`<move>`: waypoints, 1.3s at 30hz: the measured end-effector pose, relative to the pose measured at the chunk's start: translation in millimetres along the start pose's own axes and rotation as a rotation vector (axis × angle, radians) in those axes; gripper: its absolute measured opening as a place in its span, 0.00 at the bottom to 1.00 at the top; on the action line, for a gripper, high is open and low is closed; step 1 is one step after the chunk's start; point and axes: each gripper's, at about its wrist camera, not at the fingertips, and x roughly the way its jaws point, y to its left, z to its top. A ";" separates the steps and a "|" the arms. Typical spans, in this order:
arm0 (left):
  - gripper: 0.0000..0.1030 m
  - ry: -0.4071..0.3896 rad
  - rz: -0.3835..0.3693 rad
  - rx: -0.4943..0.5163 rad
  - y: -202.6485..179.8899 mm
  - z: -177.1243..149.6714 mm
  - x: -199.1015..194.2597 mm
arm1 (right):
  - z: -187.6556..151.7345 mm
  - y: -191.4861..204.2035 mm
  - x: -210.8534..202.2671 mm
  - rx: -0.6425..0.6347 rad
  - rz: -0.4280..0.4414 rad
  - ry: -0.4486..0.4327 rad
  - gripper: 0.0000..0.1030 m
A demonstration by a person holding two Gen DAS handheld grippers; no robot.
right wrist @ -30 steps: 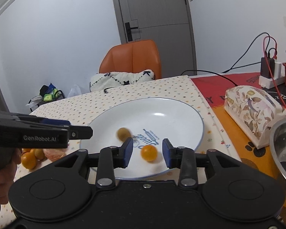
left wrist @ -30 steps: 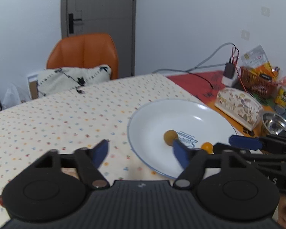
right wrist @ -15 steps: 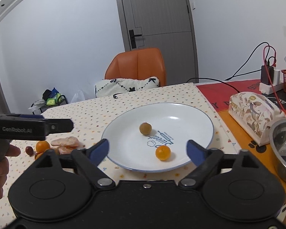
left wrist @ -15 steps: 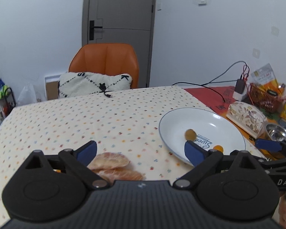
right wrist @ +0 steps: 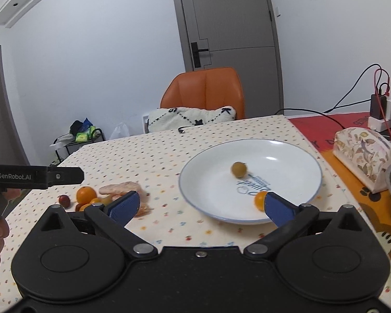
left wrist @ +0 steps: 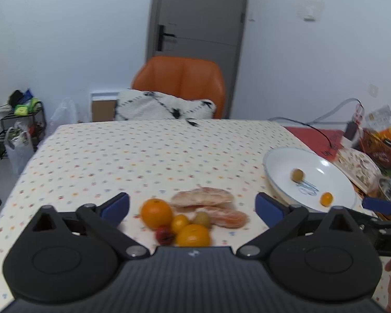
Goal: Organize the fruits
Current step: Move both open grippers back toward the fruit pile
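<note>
The fruit pile (left wrist: 187,219) lies on the bench just ahead of the left gripper (left wrist: 193,206), its jaws opening and empty; the right gripper (right wrist: 200,206), opening and empty, faces the plate (right wrist: 294,151).

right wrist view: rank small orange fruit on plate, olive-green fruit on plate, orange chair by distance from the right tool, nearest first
1. Small orange fruit: near edge of the white plate, just beside a blue pad of the right tool, whose jaws are opening with nothing between them.
2. Olive-green fruit: plate middle, farther in.
3. Orange chair: beyond the table's far edge, by the door.
</note>
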 end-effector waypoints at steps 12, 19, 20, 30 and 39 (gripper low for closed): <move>1.00 0.001 0.034 -0.040 44.3 -9.1 -18.9 | -3.2 41.2 3.0 -0.036 0.065 0.022 1.00; 1.00 0.001 0.027 -0.073 62.3 -10.4 -24.3 | 0.3 58.1 11.5 -0.015 0.110 0.051 1.00; 1.00 0.002 0.033 -0.072 63.7 -10.4 -24.7 | 0.8 60.0 13.1 -0.011 0.121 0.055 1.00; 1.00 0.020 0.097 -0.079 78.9 -12.1 -18.6 | 2.8 85.1 28.5 -0.040 0.184 0.095 0.92; 0.98 0.045 0.089 -0.070 83.9 -16.9 0.9 | -2.6 105.7 51.1 -0.057 0.237 0.152 0.71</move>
